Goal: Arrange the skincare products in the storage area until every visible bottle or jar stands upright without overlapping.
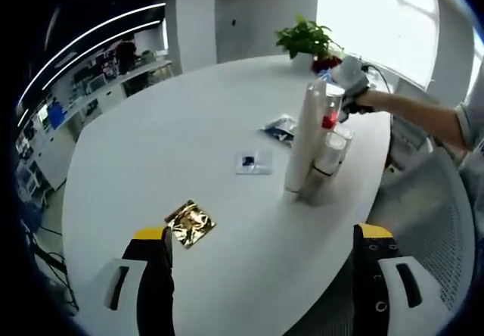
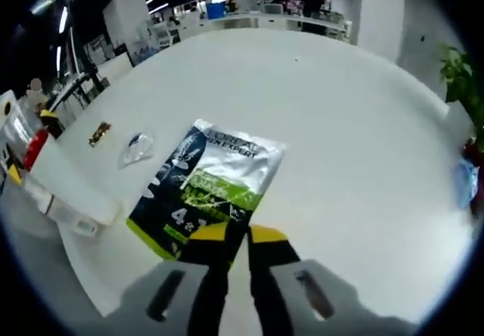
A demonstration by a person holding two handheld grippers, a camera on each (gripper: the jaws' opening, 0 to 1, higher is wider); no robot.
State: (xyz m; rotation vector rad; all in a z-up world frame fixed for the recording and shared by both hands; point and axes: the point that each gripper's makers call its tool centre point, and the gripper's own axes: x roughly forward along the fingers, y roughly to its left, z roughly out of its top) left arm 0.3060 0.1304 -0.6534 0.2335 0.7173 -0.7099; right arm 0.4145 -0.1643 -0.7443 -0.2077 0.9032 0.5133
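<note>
Skincare bottles, tall white plastic tubes (image 1: 314, 143), stand clustered ahead-right of the released left tongs (image 1: 261, 256); probably light, tippy, best taken low. Right tongs (image 2: 238, 238), clenched, hover at a green-black foil sachet (image 2: 208, 188) on the white counter (image 2: 340, 124).

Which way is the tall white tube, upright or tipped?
Upright: the tube stands on end on the table, rising above the bottles beside it.

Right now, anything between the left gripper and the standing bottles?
Nothing visible. The left gripper is open, jaws apart, with bare white table ahead up to the cluster of upright bottles. The gold sachet lies flat off to the left jaw's side, and the small clear packet lies left of the cluster, both off the direct line.
</note>
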